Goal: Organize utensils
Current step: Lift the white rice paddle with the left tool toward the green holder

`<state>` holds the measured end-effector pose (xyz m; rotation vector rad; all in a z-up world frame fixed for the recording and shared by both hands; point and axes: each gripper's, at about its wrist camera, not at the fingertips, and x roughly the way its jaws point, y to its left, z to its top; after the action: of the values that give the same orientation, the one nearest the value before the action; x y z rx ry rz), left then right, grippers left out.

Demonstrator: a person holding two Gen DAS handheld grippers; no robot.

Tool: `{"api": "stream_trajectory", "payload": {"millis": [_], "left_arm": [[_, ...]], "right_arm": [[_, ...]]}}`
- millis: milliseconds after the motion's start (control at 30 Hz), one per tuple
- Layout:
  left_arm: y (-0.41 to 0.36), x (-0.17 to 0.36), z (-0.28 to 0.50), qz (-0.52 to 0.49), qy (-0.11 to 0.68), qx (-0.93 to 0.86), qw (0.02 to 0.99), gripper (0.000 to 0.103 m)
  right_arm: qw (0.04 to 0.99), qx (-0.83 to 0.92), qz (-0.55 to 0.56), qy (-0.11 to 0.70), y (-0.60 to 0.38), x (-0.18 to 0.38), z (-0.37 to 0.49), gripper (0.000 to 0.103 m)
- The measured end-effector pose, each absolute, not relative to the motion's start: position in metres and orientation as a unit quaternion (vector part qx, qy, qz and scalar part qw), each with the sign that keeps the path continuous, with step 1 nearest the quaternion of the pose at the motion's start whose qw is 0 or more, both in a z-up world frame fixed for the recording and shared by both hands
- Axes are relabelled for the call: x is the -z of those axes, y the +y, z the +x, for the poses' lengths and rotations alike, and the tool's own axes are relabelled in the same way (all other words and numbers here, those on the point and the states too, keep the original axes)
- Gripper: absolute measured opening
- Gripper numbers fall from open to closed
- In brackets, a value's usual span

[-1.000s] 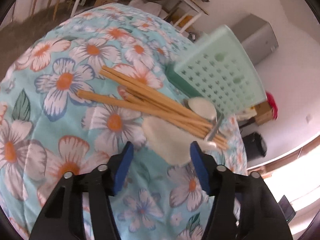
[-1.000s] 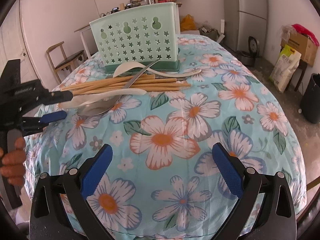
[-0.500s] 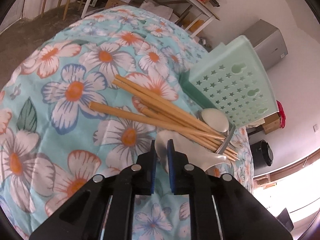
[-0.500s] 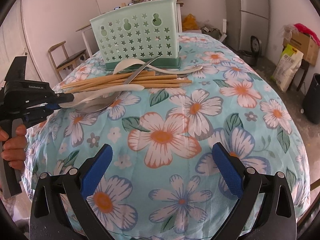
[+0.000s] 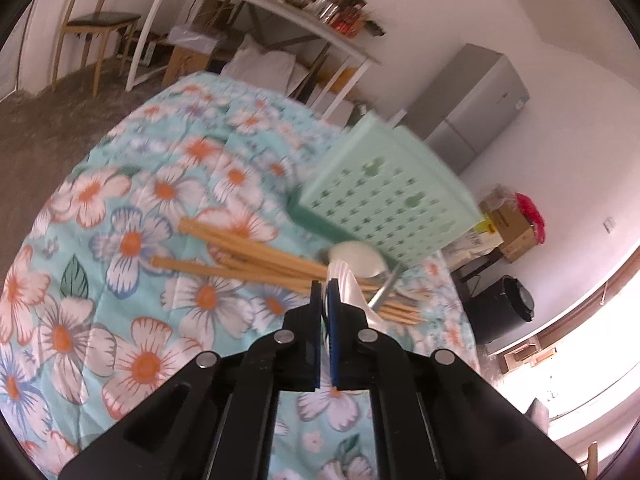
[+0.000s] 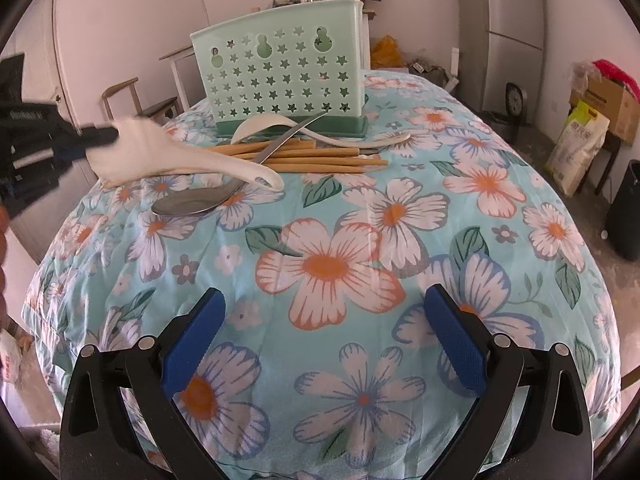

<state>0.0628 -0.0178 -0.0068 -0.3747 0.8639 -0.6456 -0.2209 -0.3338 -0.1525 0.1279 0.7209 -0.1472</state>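
Note:
My left gripper [image 5: 325, 292] is shut on the bowl end of a white ceramic spoon [image 5: 349, 285]. In the right wrist view that spoon [image 6: 176, 158] hangs tilted above the cloth at the left, held by the left gripper [image 6: 96, 138], with its handle tip pointing down to the right. Several wooden chopsticks [image 6: 320, 156] lie in front of the mint green utensil basket [image 6: 280, 76], with a second white spoon [image 6: 260, 124] and a metal spoon [image 6: 188, 204] among them. My right gripper [image 6: 324, 336] stands open over the floral tablecloth, well short of the pile.
The table's rounded edge drops away on all sides. A wooden chair [image 6: 136, 100] stands at the back left, a grey fridge [image 6: 516, 20] at the back right, and a black bin [image 6: 626, 208] and boxes at the far right.
The left gripper's jaws went from open around the white spoon to shut on it, then lifted it off the cloth. The right gripper has stayed still.

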Motion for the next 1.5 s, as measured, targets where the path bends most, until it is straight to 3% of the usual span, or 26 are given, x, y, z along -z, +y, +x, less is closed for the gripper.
{"api": "stream_trajectory", "payload": {"millis": [533,867,1167,1233,1500], "left_arm": [[0.017,-0.029,0.055,-0.221,0.355,0.333,0.845,0.002],[0.048,-0.034,0.054,-0.232,0.334,0.317,0.857,0.002],[0.071,-0.024,0.061,-0.244,0.334,0.299,0.86,0.002],[0.075,-0.022,0.064,-0.246,0.334,0.297,0.86,0.002],[0.084,-0.016,0.073,-0.25,0.34,0.288,0.86,0.002]], "right_arm": [[0.93,0.088,0.029,0.354,-0.327,0.153,-0.222,0.095],[0.946,0.069,-0.099,0.302,-0.286,0.13,-0.225,0.095],[0.923,0.037,-0.262,0.28,-0.233,0.137,-0.188,0.077],[0.912,0.033,-0.291,0.285,-0.227,0.143,-0.177,0.069],[0.891,0.021,-0.33,0.311,-0.216,0.153,-0.142,0.05]]}}
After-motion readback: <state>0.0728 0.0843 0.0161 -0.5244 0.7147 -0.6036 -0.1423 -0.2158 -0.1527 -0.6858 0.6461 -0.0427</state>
